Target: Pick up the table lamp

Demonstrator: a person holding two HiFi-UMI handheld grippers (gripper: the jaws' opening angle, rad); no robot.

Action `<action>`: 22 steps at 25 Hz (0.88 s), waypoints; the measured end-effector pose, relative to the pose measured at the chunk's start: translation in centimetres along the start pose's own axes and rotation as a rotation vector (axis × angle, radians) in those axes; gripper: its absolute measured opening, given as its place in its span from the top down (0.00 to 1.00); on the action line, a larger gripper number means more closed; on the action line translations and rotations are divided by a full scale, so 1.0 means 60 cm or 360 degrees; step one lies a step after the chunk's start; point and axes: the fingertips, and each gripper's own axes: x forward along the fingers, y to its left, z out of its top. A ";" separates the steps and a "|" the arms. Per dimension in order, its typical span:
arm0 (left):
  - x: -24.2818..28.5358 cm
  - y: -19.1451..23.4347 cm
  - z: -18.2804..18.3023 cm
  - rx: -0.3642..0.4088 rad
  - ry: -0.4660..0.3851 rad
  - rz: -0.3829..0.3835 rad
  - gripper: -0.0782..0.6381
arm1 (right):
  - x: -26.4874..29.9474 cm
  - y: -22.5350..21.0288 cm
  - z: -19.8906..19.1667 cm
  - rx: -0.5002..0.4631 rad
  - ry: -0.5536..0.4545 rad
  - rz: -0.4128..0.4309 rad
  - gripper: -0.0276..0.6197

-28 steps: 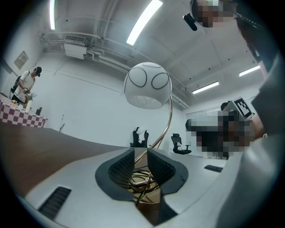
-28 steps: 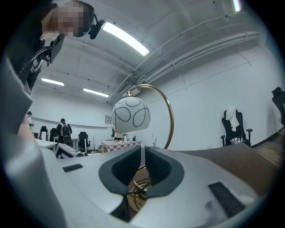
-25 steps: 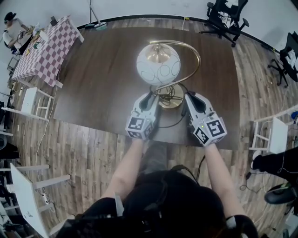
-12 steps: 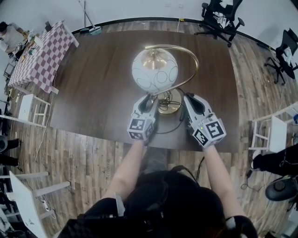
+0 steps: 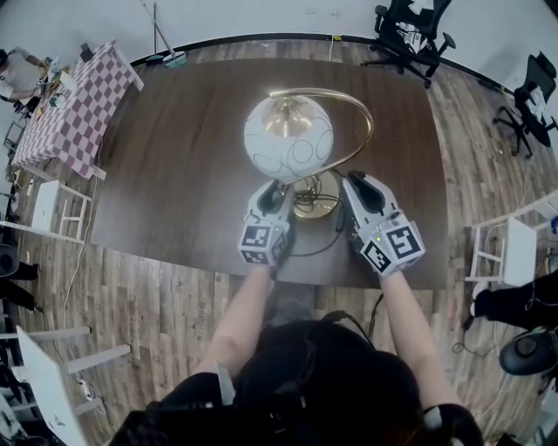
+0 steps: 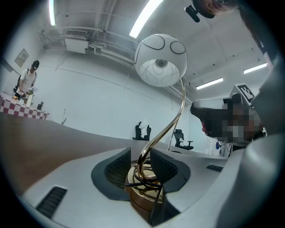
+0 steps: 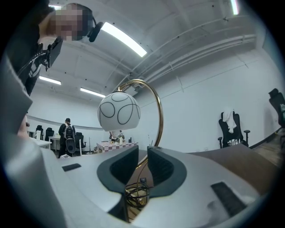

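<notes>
Holds 1 gripper in each hand over the dark table point(image 5: 174, 157), with the table lamp point(image 5: 289, 139) between the 2, toward the table's near edge. Left gripper point(image 5: 277, 185) — jaws closed on the curved brass stem point(image 6: 171, 127) just above the round brass base point(image 6: 142, 198), with a black cord point(image 6: 133, 181) looped around the foot of the stem. Right gripper point(image 5: 349, 179) on the lamp's other side — jaws drawn nearly together on the same stem, with coiled cord below them. Sweeps up from the base in 1 arc and ends at a white globe shade point(image 7: 119, 111) marked with thin dark rings. Farther off: a checkered tablecloth point(image 5: 74, 104) and 2 black office chairs point(image 5: 410, 26).
</notes>
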 end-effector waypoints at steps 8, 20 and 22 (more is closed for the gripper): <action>0.011 -0.008 0.004 0.0051 0.0006 -0.0048 0.75 | 0.004 -0.024 0.016 0.0031 -0.0028 -0.0079 0.80; 0.013 -0.010 0.005 0.0029 0.0005 -0.0072 0.76 | 0.035 -0.051 0.065 0.0037 -0.0115 -0.0122 0.80; 0.013 -0.011 0.005 0.0032 0.0004 -0.0078 0.76 | 0.040 -0.051 0.069 0.0036 -0.0119 -0.0114 0.80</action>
